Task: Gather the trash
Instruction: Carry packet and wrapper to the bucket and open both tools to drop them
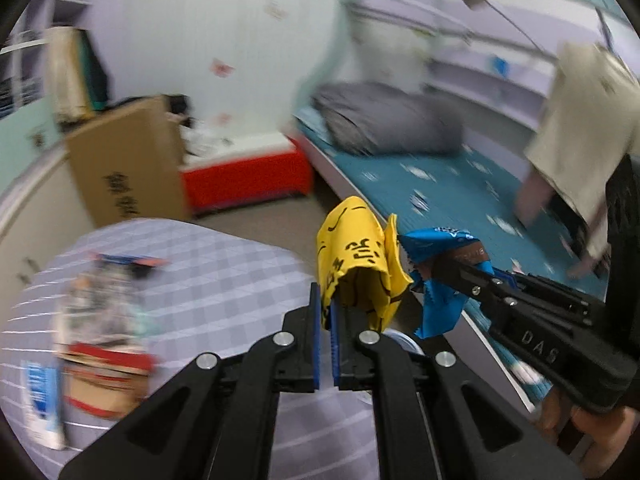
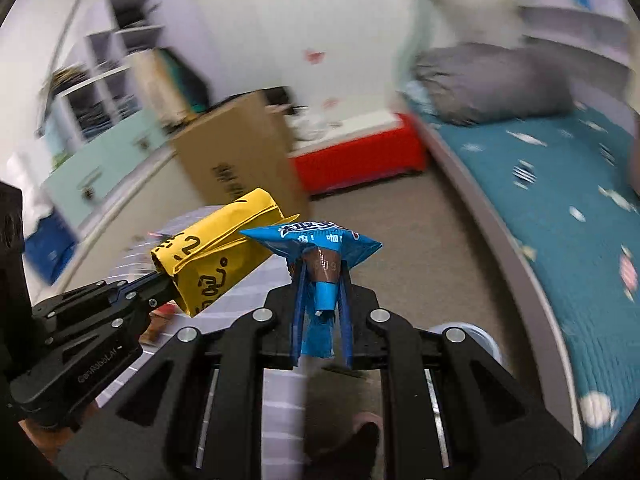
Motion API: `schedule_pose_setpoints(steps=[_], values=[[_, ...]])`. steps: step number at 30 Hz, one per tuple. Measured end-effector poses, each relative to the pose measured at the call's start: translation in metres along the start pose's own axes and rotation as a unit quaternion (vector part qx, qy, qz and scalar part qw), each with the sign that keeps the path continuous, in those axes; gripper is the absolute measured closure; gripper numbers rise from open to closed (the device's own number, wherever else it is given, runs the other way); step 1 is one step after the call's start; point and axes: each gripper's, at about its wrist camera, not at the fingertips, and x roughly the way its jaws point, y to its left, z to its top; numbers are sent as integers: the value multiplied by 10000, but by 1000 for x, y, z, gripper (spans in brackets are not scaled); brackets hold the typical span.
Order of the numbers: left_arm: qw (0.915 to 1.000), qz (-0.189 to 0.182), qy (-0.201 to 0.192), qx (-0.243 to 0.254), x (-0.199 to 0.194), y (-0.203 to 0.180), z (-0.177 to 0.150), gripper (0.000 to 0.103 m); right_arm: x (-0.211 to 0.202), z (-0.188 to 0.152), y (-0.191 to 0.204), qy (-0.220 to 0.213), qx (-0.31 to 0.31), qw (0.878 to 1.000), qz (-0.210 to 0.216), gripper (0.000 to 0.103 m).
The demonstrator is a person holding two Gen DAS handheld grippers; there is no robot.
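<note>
A crumpled yellow wrapper [image 1: 356, 256] with black print sticks up from my left gripper [image 1: 326, 300], whose blue pads are shut on its lower end. Just to its right, my right gripper [image 1: 448, 270] comes in from the side, shut on a blue and brown snack wrapper [image 1: 436, 246]. In the right wrist view the blue wrapper [image 2: 320, 240] is pinched between the right gripper's [image 2: 322, 276] fingers, and the left gripper [image 2: 166, 280] holds the yellow wrapper [image 2: 216, 256] beside it. Both wrappers hang in the air, nearly touching.
A table with a checked lilac cloth [image 1: 208, 272] carries several packets [image 1: 100, 320]. Beyond it are a cardboard box [image 2: 236, 160], a red box [image 2: 360, 160] and a bed with a teal cover [image 2: 560, 200] and grey duvet [image 2: 488, 84]. A person in beige [image 1: 580, 120] bends over the bed.
</note>
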Motion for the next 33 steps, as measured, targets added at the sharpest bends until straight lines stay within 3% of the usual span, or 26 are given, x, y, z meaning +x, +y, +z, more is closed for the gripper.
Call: schedule_pose_setpoints(steps=[3, 8, 14, 18, 22, 23, 26, 33], values=[[9985, -246, 424, 231, 45, -49, -15, 99, 1, -29, -63, 94, 387, 9984, -403, 88], [9902, -481, 1250, 392, 127, -99, -52, 99, 28, -74, -138, 477, 948, 9905, -876, 88], [9754, -420, 2089, 555, 220, -121, -95, 99, 71, -121, -206, 829, 1506, 9777, -1204, 88], [9637, -441, 2607, 364, 275, -125, -114, 99, 95, -146, -241, 911, 1925, 9681, -1323, 88], [9611, -427, 2697, 406, 308, -131, -118, 97, 107, -161, -262, 829, 2279, 9602, -1385, 88], [9607, -455, 2713, 387, 313, -131, -119, 93, 109, -162, -265, 804, 2332, 9589, -1401, 88], [9601, -314, 2765, 281, 331, -128, -120, 43, 115, -168, -273, 856, 2506, 9546, -1362, 88], [9615, -158, 2729, 280, 331, -120, -123, 39, 124, -173, -273, 1032, 2532, 9533, -1281, 87]])
